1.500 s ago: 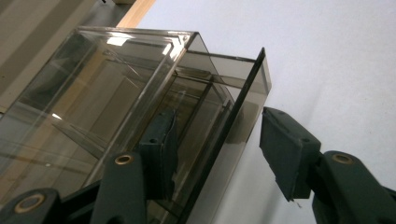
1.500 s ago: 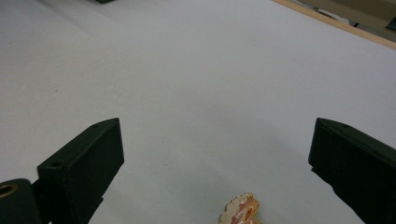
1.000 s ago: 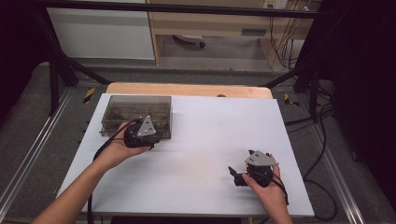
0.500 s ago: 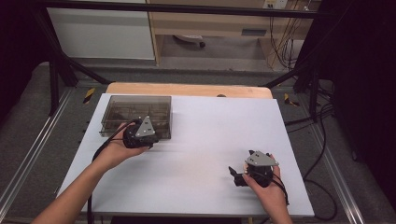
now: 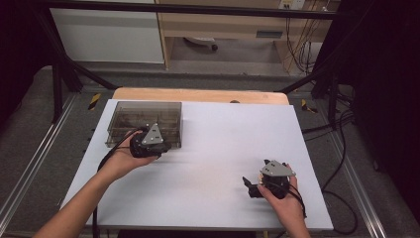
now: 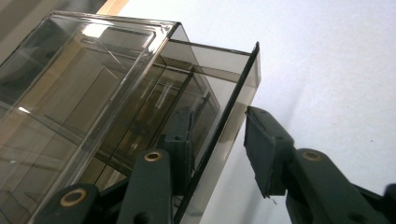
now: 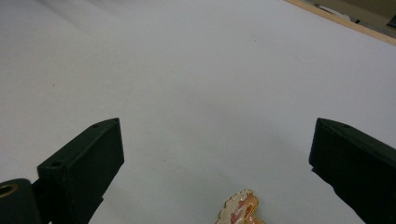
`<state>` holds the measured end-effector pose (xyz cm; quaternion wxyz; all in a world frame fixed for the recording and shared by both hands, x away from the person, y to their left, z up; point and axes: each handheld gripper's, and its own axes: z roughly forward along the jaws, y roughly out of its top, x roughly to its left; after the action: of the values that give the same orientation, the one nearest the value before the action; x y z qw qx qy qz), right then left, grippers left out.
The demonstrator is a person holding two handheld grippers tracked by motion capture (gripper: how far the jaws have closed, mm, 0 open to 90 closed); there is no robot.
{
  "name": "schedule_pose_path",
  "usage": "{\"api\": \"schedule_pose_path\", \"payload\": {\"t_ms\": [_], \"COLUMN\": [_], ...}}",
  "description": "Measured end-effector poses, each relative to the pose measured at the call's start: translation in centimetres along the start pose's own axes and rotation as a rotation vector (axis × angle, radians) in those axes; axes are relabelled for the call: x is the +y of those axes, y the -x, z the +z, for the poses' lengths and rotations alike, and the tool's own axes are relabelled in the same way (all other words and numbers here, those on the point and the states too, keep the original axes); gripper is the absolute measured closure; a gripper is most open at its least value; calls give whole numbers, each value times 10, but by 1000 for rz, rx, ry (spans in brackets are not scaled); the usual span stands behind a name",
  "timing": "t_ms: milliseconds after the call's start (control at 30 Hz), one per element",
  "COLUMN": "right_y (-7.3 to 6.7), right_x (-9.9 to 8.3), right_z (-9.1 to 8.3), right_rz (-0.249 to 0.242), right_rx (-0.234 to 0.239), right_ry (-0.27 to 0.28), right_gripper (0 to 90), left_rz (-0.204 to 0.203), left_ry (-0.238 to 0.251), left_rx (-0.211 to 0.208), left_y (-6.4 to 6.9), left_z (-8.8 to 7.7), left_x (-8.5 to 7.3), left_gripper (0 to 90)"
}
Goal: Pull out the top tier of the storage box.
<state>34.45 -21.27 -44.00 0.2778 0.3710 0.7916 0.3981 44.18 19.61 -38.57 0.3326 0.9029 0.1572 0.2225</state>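
A smoky clear plastic box (image 5: 143, 121) sits at the back left of the white table (image 5: 223, 144). My left gripper (image 5: 163, 144) is at the box's front right corner. In the left gripper view its jaws (image 6: 219, 116) straddle the thin front panel (image 6: 224, 126) of the drawer, which is pulled out a little. One finger (image 6: 180, 140) is inside behind the plastic and the other pad (image 6: 264, 149) is outside with a small gap. These jaws have just been closing. My right gripper (image 5: 255, 176) rests open at the front right. A small orange-and-cream object (image 7: 240, 210) lies between its jaws (image 7: 217, 128).
A wooden strip (image 5: 198, 94) borders the table's far edge. Black frame bars and floor rails (image 5: 44, 144) run along the left side, and cables (image 5: 341, 148) hang off the right. The white surface stretches bare between the two hands.
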Motion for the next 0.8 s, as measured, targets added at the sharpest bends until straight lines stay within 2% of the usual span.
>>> {"api": "schedule_pose_path", "payload": {"t_ms": [800], "right_y": [1], "right_x": [-1], "right_z": [-1], "right_rz": [3], "right_rx": [3], "right_ry": [-7], "right_gripper": [37], "left_rz": [34], "left_ry": [3], "left_rx": [-33], "left_y": [7], "left_z": [-5], "left_x": [-2], "left_gripper": [674]}}
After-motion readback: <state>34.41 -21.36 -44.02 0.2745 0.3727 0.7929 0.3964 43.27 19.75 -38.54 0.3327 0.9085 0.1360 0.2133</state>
